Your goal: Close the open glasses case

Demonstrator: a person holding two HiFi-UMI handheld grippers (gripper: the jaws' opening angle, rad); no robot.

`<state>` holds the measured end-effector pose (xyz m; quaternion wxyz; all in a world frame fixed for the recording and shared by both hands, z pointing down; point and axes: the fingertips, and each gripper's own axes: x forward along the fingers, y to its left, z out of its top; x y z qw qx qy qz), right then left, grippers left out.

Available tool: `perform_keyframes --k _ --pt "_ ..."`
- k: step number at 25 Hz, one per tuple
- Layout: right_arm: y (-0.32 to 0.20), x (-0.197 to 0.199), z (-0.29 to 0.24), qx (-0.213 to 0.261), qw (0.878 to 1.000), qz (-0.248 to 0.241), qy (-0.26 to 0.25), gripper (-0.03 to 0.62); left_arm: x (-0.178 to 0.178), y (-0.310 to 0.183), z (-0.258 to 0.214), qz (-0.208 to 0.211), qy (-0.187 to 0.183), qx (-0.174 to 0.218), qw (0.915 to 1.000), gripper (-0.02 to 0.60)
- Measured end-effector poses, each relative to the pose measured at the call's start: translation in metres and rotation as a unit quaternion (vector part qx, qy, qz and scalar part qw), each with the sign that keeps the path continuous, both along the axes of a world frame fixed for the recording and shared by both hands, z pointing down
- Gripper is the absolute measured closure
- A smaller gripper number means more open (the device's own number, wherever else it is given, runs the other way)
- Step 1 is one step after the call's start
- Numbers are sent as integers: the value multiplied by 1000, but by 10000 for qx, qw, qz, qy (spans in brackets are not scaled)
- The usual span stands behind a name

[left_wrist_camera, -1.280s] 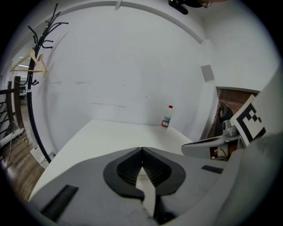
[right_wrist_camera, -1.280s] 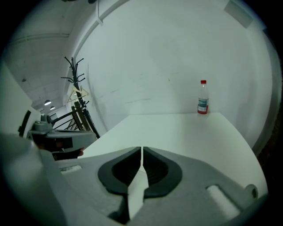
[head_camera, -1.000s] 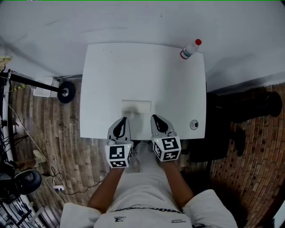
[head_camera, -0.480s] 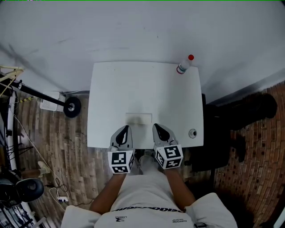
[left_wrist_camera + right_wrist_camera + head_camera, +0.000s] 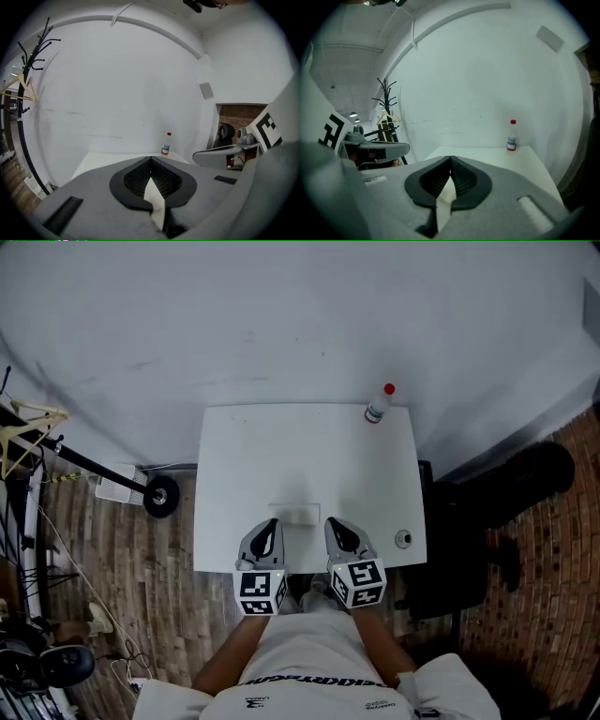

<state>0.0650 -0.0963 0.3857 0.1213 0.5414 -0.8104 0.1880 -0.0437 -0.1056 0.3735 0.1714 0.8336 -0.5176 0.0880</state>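
showing two closed grippers (image 5: 268, 523) (image 5: 331, 522), one case (image 5: 293, 514), one bottle (image 5: 378, 407)

Tabletop (image 5: 281, 456) open beyond glasses case (image 5: 295, 514); bottle (image 5: 378, 406) at far right corner, small round object (image 5: 403, 539) near right edge.

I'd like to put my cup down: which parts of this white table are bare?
The left half of the table is bare, as is the far middle behind the glasses case. The right side is free between the bottle and the small round object. Crowded: the near middle, where the left hand-held gripper and right hand-held gripper sit by the case.
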Motion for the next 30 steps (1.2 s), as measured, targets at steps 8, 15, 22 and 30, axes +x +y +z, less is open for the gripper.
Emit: perform_keyframes --k 8,15,22,30 --pt "-5 3 -34 419 9991 42 -31 599 2 -3 -28 107 -62 363 9993 584" --pt "-8 5 -59 848 9964 0 14 599 11 -2 -49 202 -6 603 9980 584" --pt "-7 7 -67 1040 9945 -59 95 599 13 -4 -57 190 14 769 9969 584" --pt "-7 7 -73 1132 9935 -75 103 599 12 -6 -59 141 -2 819 9965 584"
